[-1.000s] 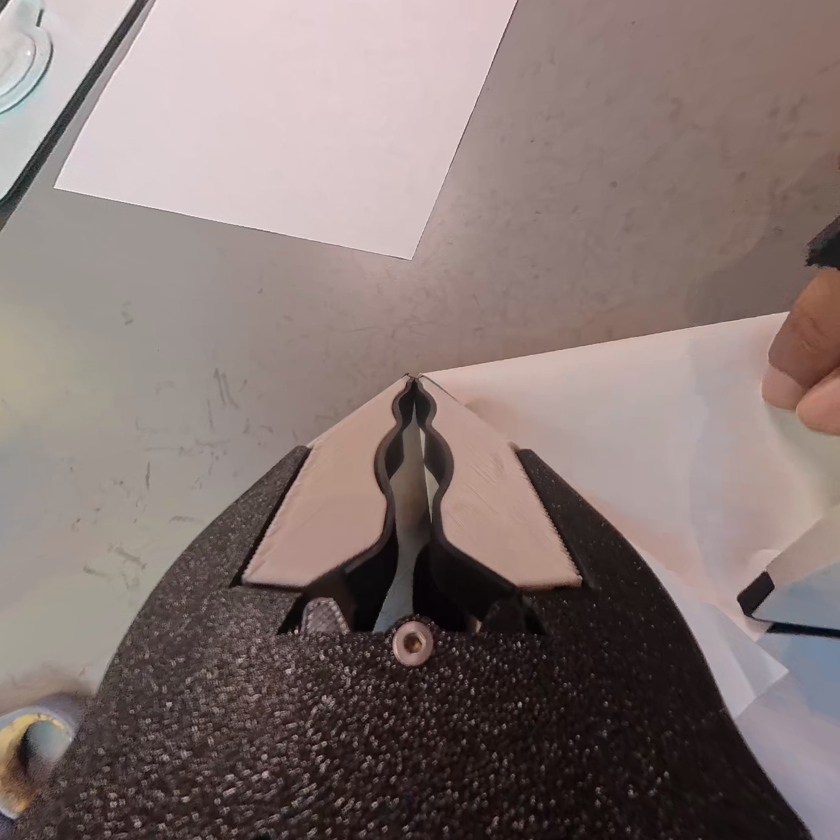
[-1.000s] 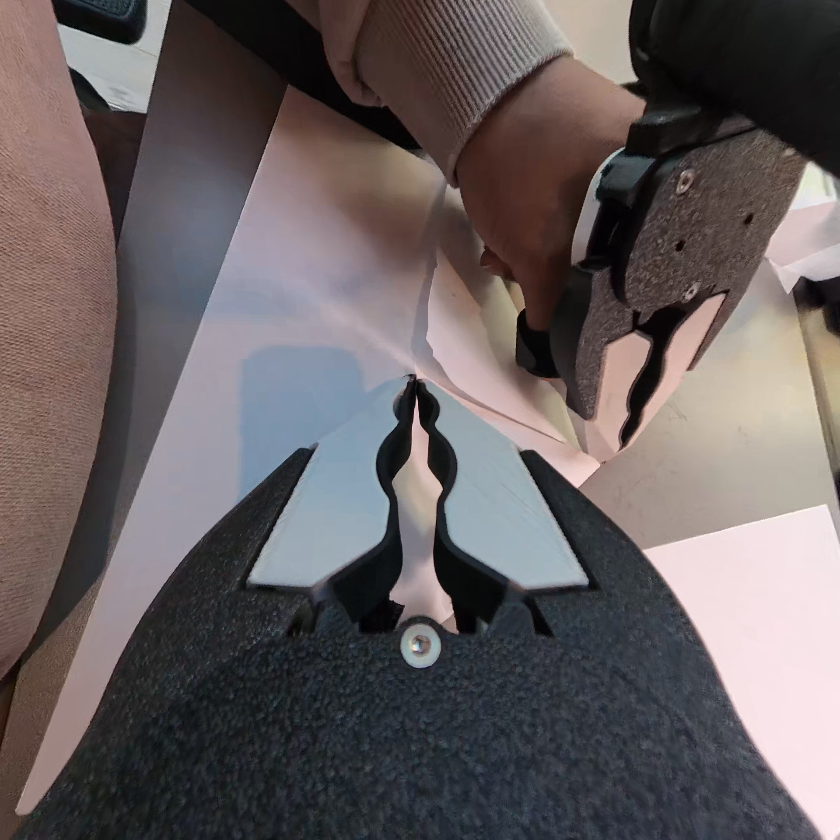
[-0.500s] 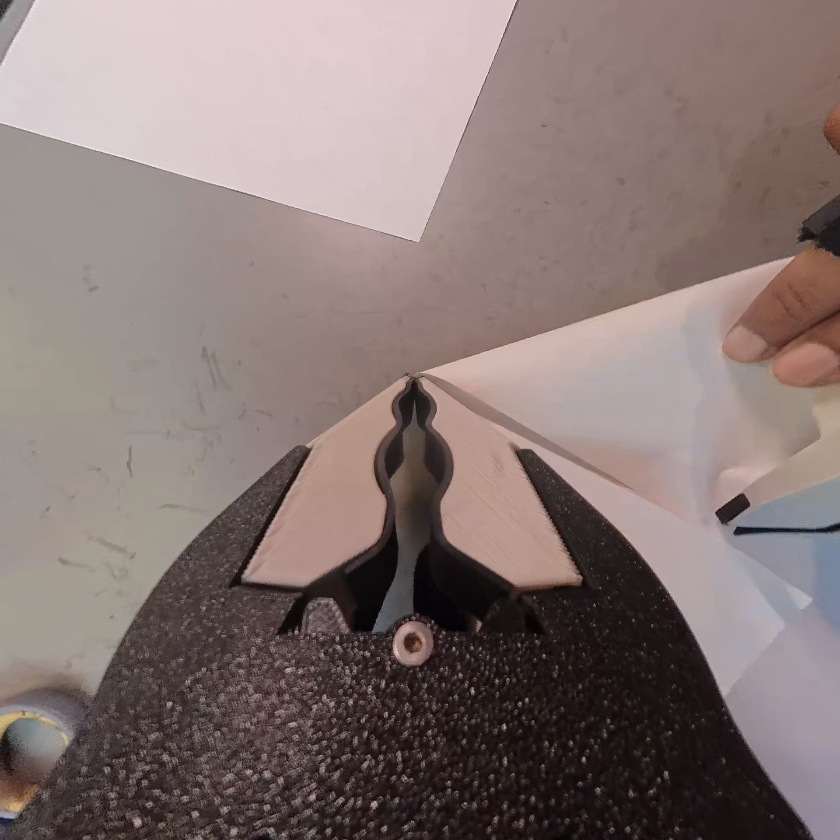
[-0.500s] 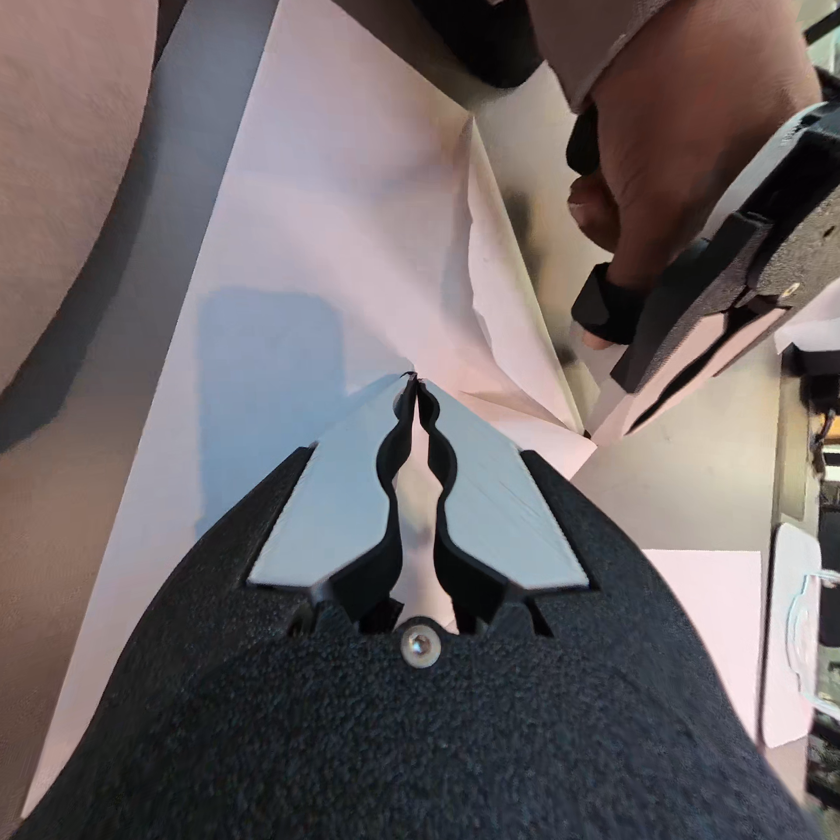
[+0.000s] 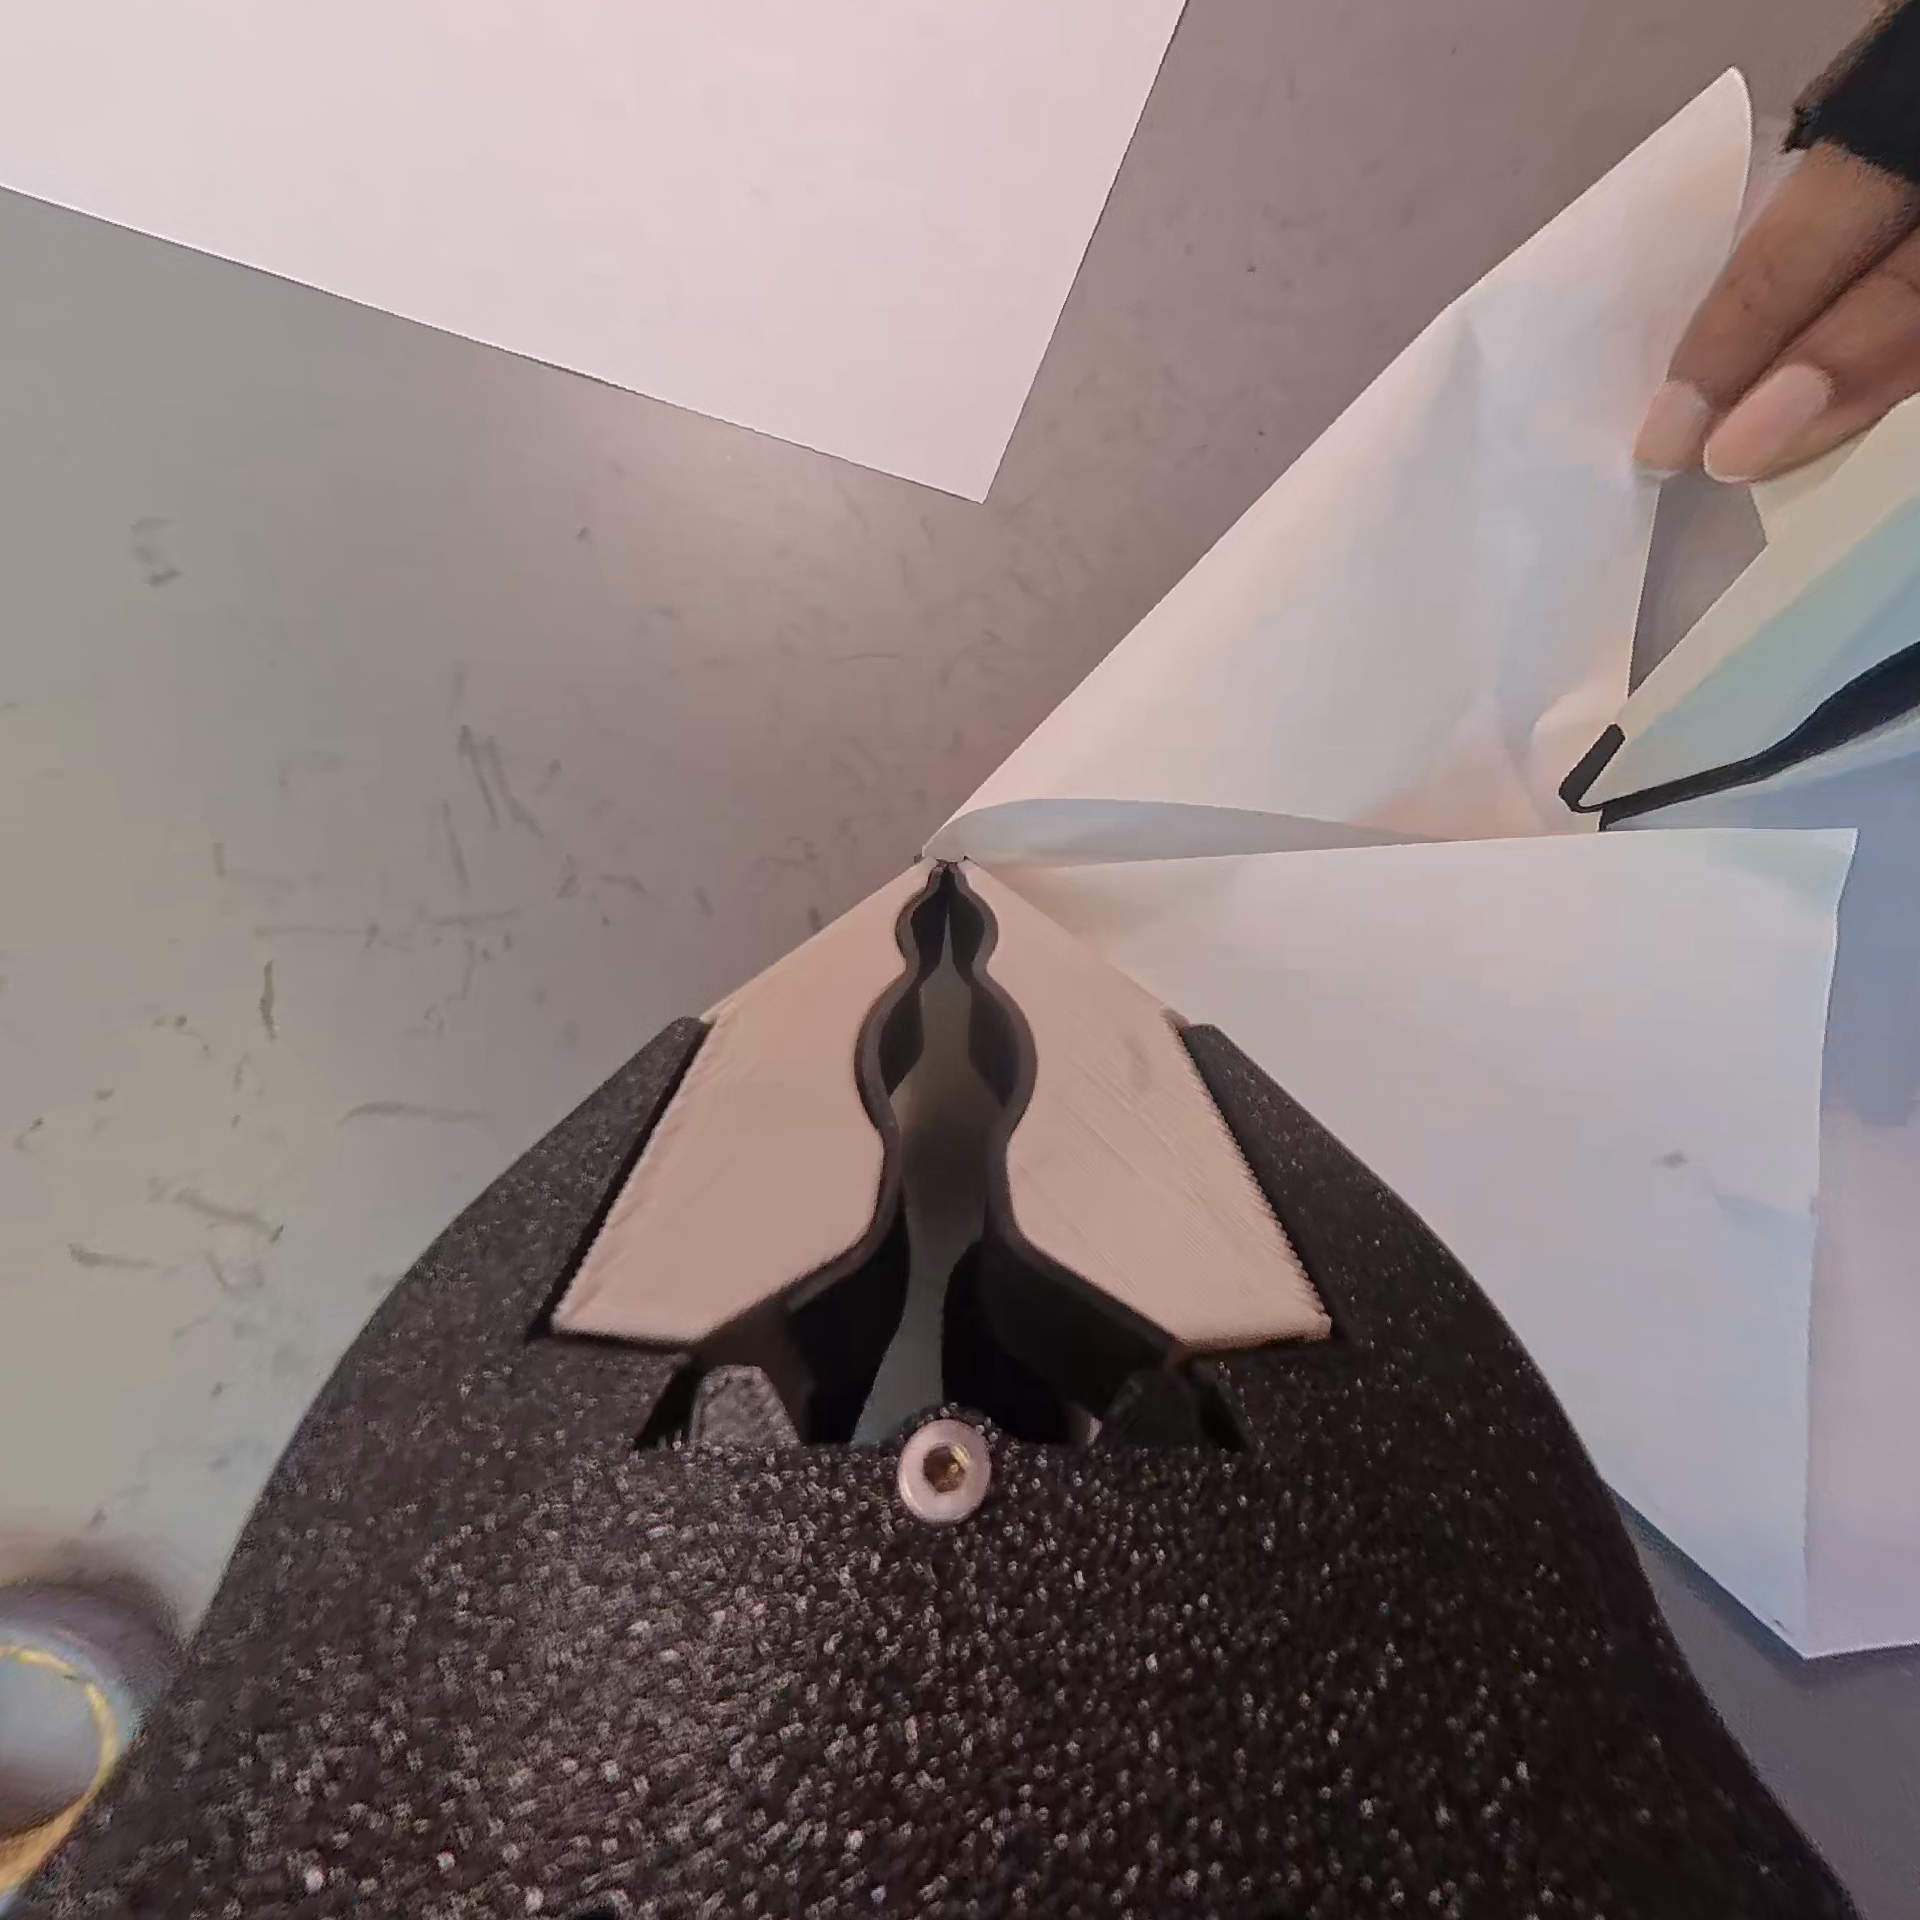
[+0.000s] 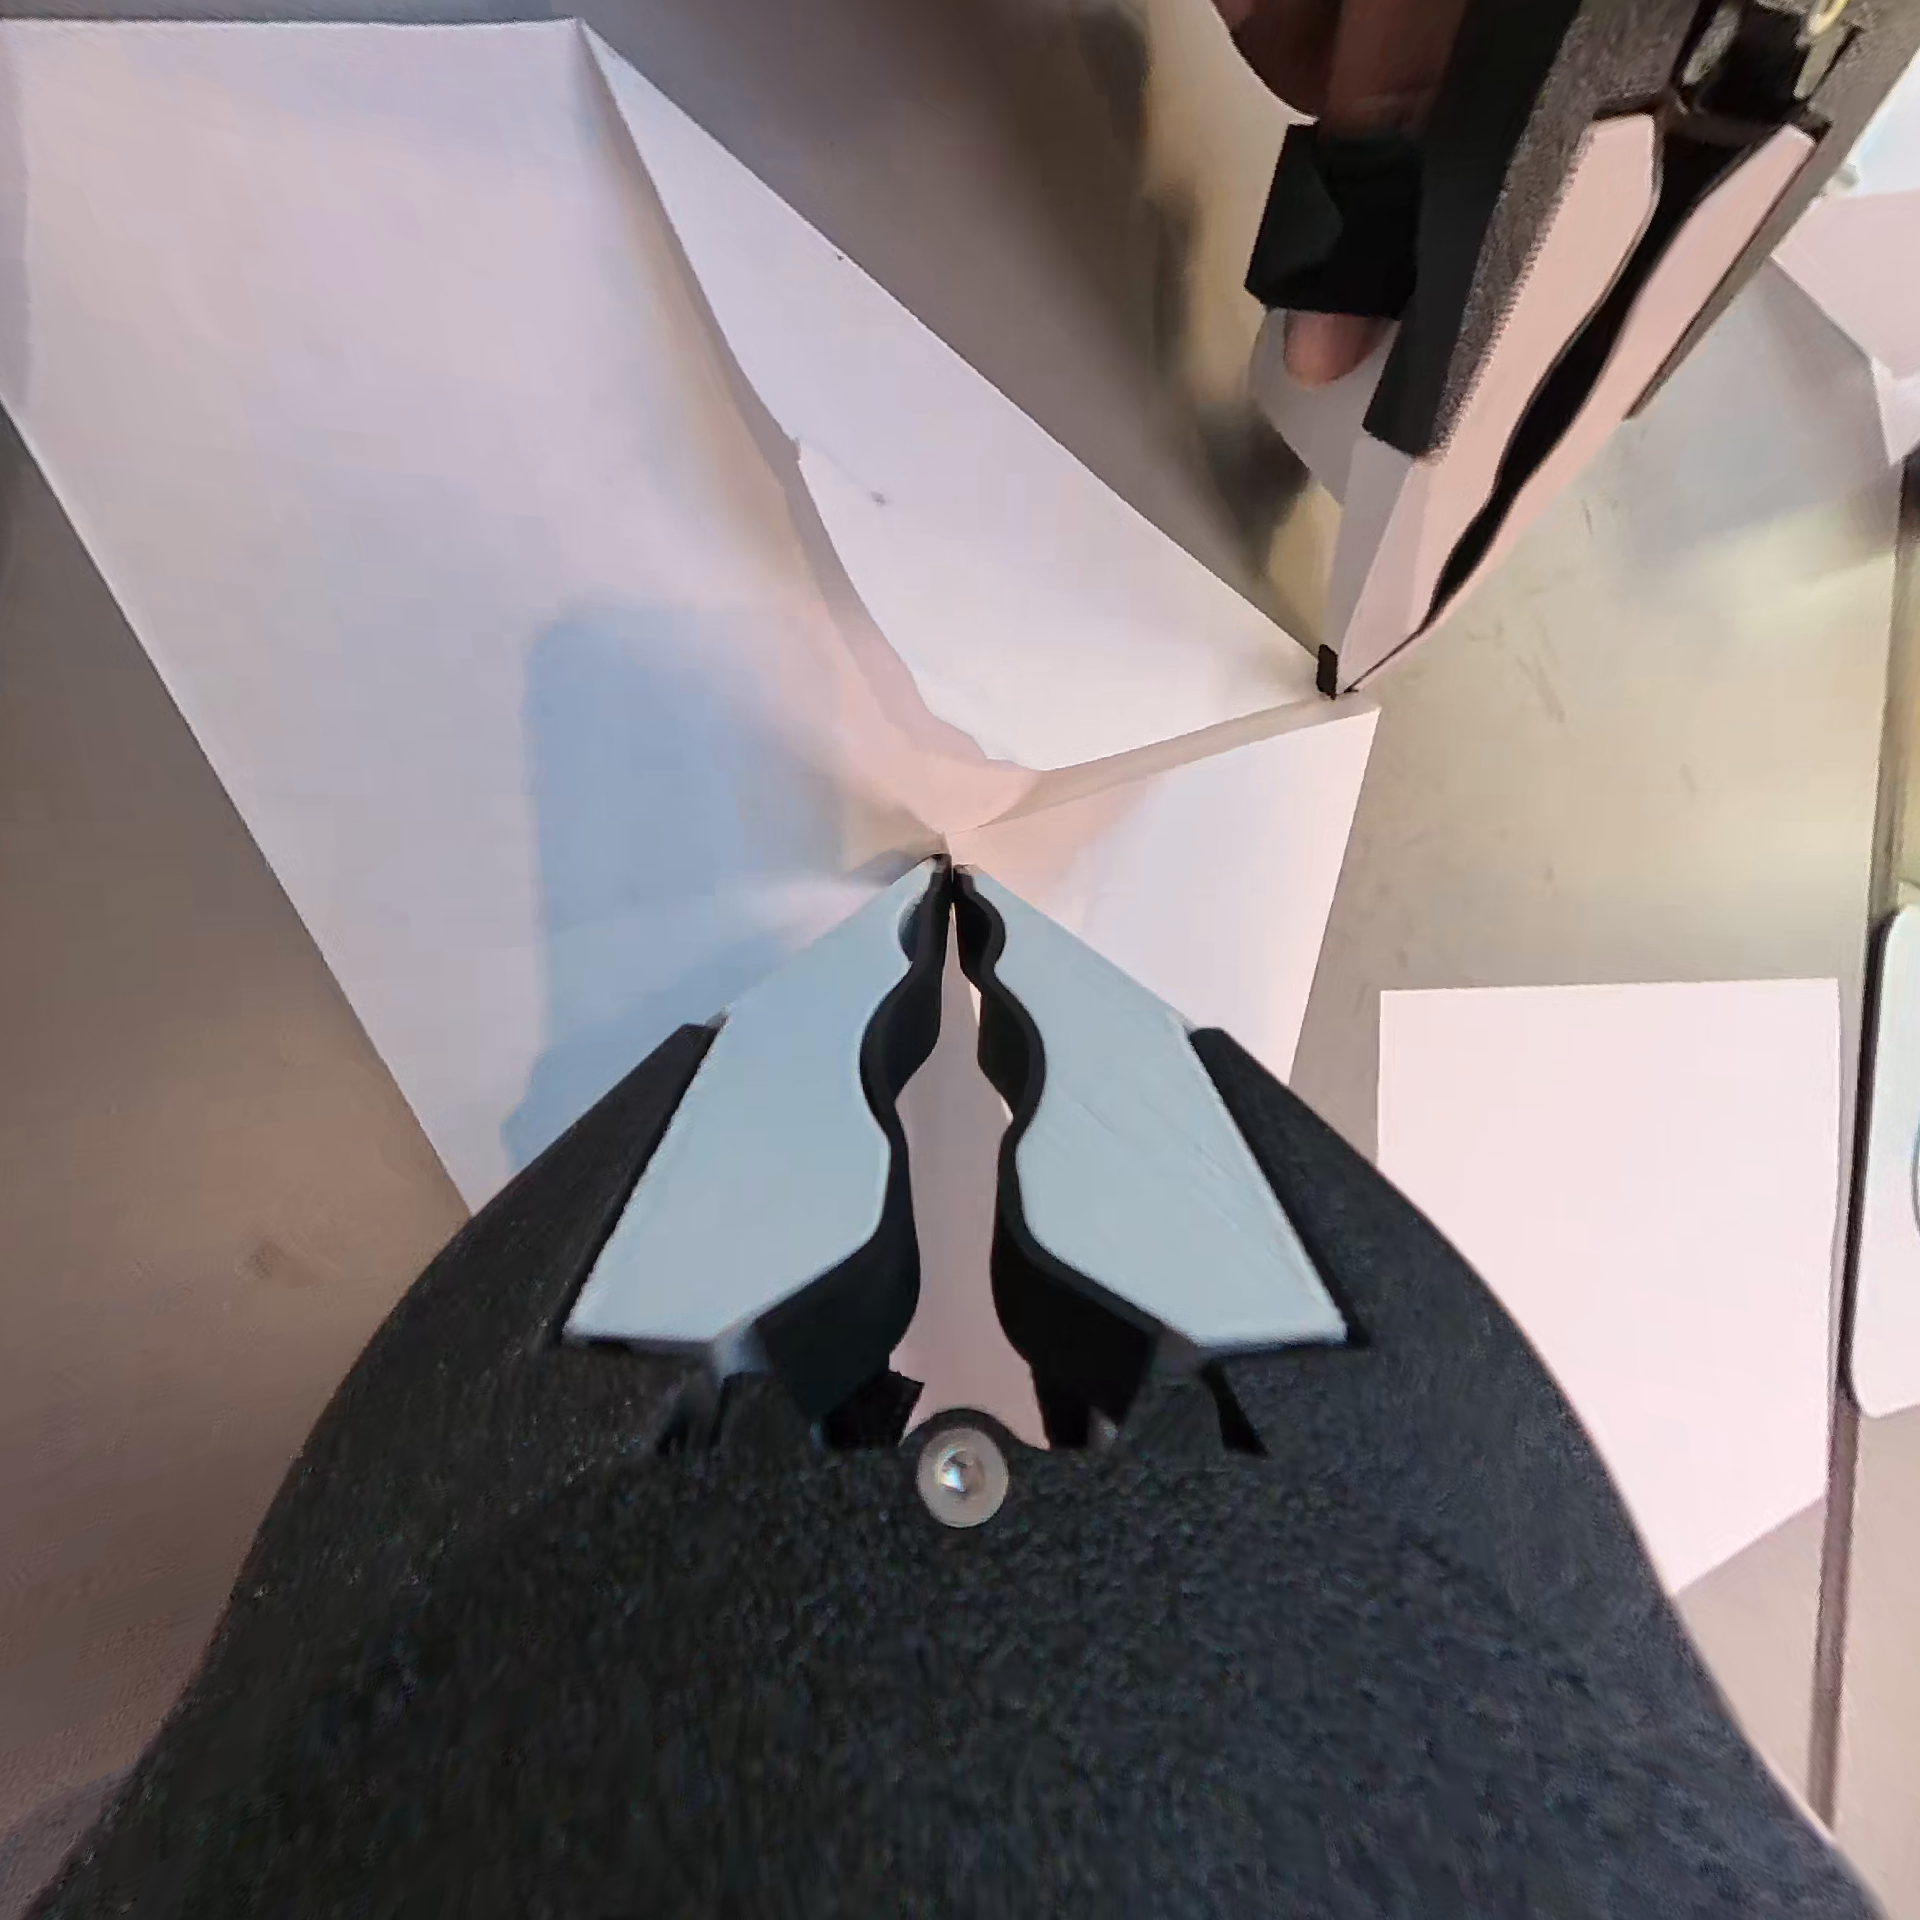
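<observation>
Now, scratched grey bench (image 5: 364, 727), spare sheet (image 5: 623, 187) at eleven o'clock; left gripper (image 5: 943, 868) and right gripper (image 6: 945, 864), jaws closed, each pinch the creased paper (image 6: 416, 416); a hand (image 5: 1787, 343) is cut off at two.

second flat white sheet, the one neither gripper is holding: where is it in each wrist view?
Left wrist view: the flat white paper sheet lies along the top edge, upper left, on the grey scratched table.
Right wrist view: same sheet sits at right of centre, beside the folded sheet.
Shared landmark: the creased white paper sheet that both grippers pinch.
</observation>
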Demonstrator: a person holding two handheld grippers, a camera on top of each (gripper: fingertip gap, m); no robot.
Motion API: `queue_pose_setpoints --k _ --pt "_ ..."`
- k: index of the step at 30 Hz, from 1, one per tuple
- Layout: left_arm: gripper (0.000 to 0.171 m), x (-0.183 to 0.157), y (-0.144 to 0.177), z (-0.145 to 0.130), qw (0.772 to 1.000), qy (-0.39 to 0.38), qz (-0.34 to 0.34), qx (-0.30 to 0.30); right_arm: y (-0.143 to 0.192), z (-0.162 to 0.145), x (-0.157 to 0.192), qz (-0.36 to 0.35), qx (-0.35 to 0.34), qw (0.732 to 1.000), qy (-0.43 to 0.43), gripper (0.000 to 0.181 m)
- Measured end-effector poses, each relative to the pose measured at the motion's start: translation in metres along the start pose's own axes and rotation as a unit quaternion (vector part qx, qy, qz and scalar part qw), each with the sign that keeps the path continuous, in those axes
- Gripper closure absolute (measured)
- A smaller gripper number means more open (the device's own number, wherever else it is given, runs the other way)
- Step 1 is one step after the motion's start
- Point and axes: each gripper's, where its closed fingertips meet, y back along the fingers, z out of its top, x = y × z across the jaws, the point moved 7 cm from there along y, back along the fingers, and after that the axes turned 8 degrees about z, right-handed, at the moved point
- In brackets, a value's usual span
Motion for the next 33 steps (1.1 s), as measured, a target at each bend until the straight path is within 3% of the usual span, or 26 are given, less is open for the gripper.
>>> queue_pose_setpoints --k 10,20,23,28,33 --pt "0.171 -0.001 0.000 -0.001 1.000 0.020 0.008 -0.003 0.001 -0.003 0.009 -0.028 -0.033 0.994 -0.105 0.181" --pt "0.171 -0.002 0.005 -0.004 1.000 0.011 0.007 -0.011 0.000 -0.006 0.009 -0.030 -0.049 0.993 -0.099 0.181" --pt "0.169 0.001 0.022 0.000 0.999 -0.002 0.016 -0.027 0.000 -0.007 0.009 -0.032 -0.054 0.993 -0.098 0.181" --pt "0.170 -0.025 0.050 0.001 0.993 0.005 -0.089 -0.077 0.000 -0.008 0.009 -0.032 -0.066 0.992 -0.105 0.181" --pt "0.165 -0.064 0.034 -0.011 0.987 -0.063 -0.146 -0.034 0.000 -0.008 0.009 -0.030 -0.063 0.993 -0.092 0.181"
